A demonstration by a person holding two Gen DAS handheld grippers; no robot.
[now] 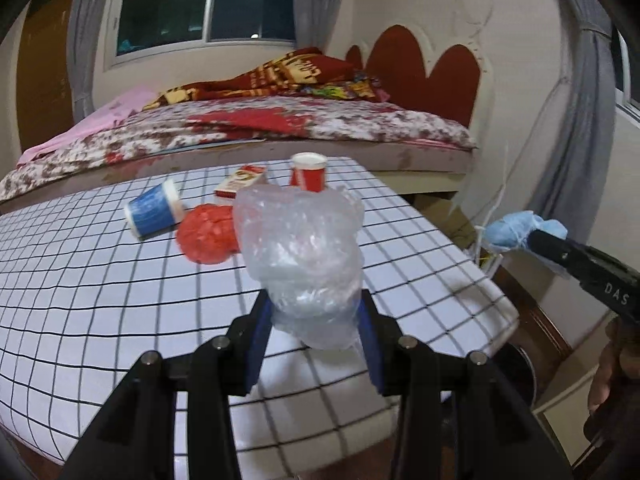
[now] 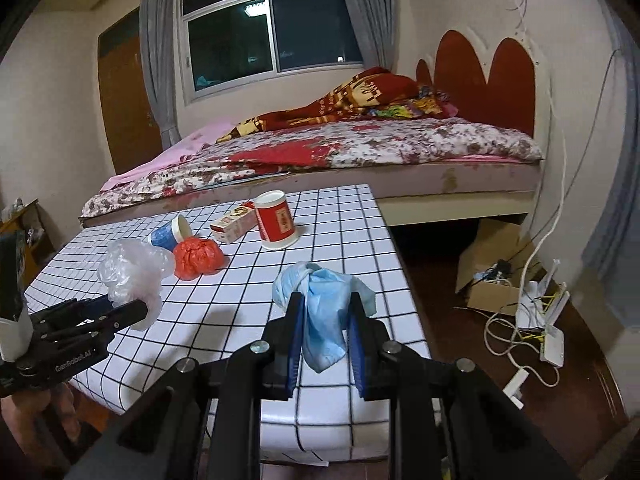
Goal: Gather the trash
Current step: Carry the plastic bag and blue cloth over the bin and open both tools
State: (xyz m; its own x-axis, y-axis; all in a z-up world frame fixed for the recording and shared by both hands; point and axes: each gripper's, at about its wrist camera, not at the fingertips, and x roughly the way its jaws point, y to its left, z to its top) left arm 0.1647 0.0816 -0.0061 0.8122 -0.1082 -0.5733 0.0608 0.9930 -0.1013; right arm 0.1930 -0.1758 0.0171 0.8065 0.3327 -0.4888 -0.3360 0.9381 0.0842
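My left gripper (image 1: pixel 316 304) is shut on a crumpled clear plastic bag (image 1: pixel 300 248) and holds it above the checked table (image 1: pixel 120 300). It also shows in the right wrist view (image 2: pixel 132 312) with the clear bag (image 2: pixel 132 276). My right gripper (image 2: pixel 325 306) is shut on a crumpled blue face mask (image 2: pixel 324 308), held above the table's near right part; in the left wrist view the mask (image 1: pixel 516 232) hangs past the table's right edge. On the table lie a red crumpled bag (image 1: pixel 208 236), a tipped blue cup (image 1: pixel 154 210), a red cup (image 1: pixel 307 172) and a small carton (image 1: pixel 244 180).
A bed (image 2: pixel 360 152) with a flowered cover stands behind the table. On the floor to the right are a cardboard box (image 2: pixel 492 276), white cables and a router (image 2: pixel 552 344). A window (image 2: pixel 272 28) is in the far wall.
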